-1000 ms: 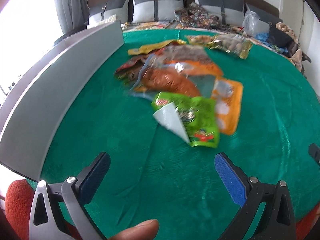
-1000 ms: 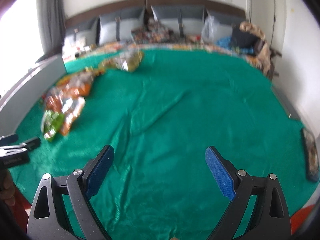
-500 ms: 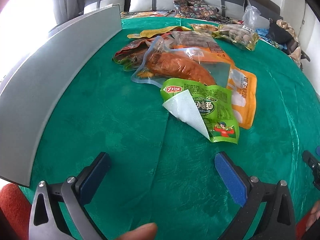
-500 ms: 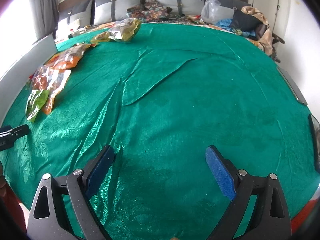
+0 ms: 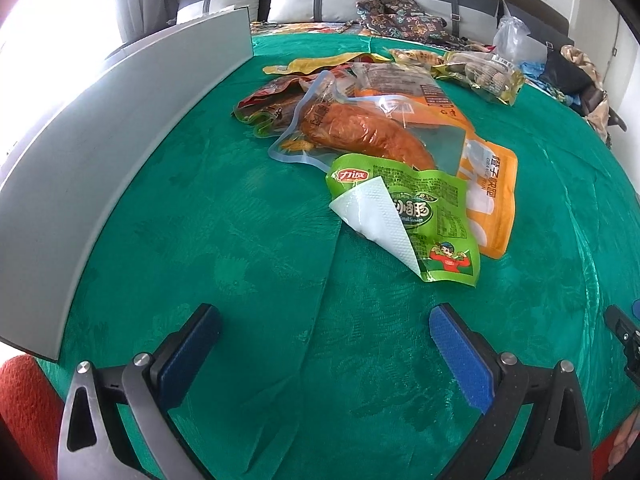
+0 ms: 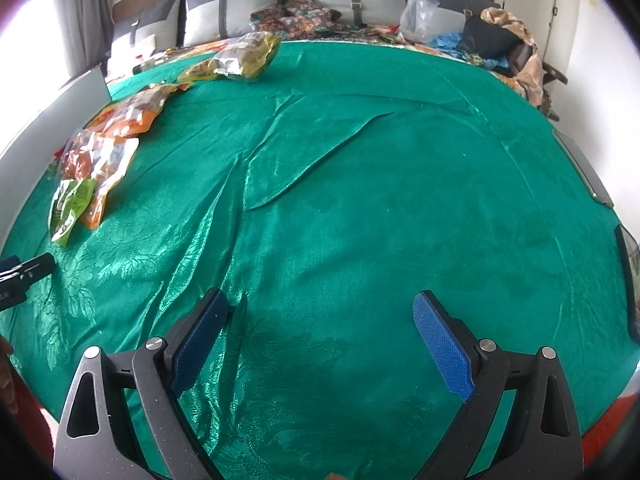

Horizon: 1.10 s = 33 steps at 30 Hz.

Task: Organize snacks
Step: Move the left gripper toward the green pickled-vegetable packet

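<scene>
In my left view, my left gripper (image 5: pixel 324 344) has its two blue pads (image 5: pixel 460 364) wide apart and holds nothing. It hangs low over the green cloth (image 5: pixel 224 240). The snacks lie in a heap ahead of it and a bit to the right, not touching it. The nearest one is the green bag (image 5: pixel 436 220). It looks thin, light and floppy, and I think it may be slippery. One corner is folded up, so the white inside (image 5: pixel 372 216) shows. That flap sticks up, so I think it is a good place to pinch. Behind the green bag lies a clear pouch (image 5: pixel 360 132) with something orange-brown inside. It looks heavier and soft, so I would grab its flat edge and not squeeze the middle. An orange bag (image 5: pixel 492 196) lies partly under both of them. Farther back is a yellow-green bag (image 5: pixel 484 76) with round bits in it, maybe crunchy. A grey board (image 5: pixel 100 152) stands along the left side of the cloth.

In my right view, my right gripper (image 6: pixel 320 340) is spread apart too and holds nothing. Only bare green cloth lies between its pads. The snack heap (image 6: pixel 96 160) is far off to the left and ahead, well apart from it. The yellow-green bag sits near the far edge. I can just see the tip of my left gripper at the left edge, near the green bag.
</scene>
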Each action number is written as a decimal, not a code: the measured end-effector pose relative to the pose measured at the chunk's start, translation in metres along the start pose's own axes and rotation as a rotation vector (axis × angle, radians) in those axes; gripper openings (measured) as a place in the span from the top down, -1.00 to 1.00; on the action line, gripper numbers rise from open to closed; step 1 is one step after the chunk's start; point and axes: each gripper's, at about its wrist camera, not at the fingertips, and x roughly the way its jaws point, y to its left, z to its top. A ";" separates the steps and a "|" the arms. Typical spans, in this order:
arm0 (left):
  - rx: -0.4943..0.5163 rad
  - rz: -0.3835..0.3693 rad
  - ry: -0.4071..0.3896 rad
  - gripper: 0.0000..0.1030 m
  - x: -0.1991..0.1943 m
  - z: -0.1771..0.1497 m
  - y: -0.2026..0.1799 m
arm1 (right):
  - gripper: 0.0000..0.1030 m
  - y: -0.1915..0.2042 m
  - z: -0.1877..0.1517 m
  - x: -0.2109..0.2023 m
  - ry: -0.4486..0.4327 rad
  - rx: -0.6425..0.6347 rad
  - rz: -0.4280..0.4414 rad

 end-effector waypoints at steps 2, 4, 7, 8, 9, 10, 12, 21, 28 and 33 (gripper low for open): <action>-0.004 0.003 0.002 -1.00 0.000 0.000 0.000 | -0.86 0.000 0.001 0.000 0.004 -0.001 0.001; -0.010 0.007 0.002 -1.00 0.000 0.000 0.000 | -0.86 0.001 0.001 0.001 0.005 -0.002 0.003; -0.016 0.009 0.008 -1.00 0.001 0.000 0.000 | -0.86 0.001 0.001 0.001 0.010 -0.004 0.004; -0.016 0.010 0.013 -1.00 0.001 0.001 0.000 | -0.86 0.001 0.001 0.001 0.011 -0.004 0.004; -0.015 0.009 0.015 -1.00 0.001 0.001 0.000 | -0.86 0.002 0.001 0.001 0.012 -0.003 0.004; -0.012 0.007 0.019 -1.00 0.001 0.001 0.000 | -0.86 0.002 0.001 0.001 0.012 -0.003 0.004; -0.007 0.004 0.021 -1.00 0.001 0.001 0.000 | -0.86 0.002 0.001 0.001 0.012 -0.002 0.003; 0.006 -0.004 0.014 -1.00 -0.001 -0.003 0.001 | -0.86 0.002 0.001 0.001 0.007 -0.002 0.003; 0.010 -0.008 0.007 -1.00 -0.002 -0.005 0.001 | -0.87 0.002 -0.001 -0.001 -0.001 0.000 0.002; 0.013 -0.013 0.013 -1.00 -0.003 -0.005 0.002 | -0.86 0.002 -0.001 -0.001 0.000 -0.001 0.002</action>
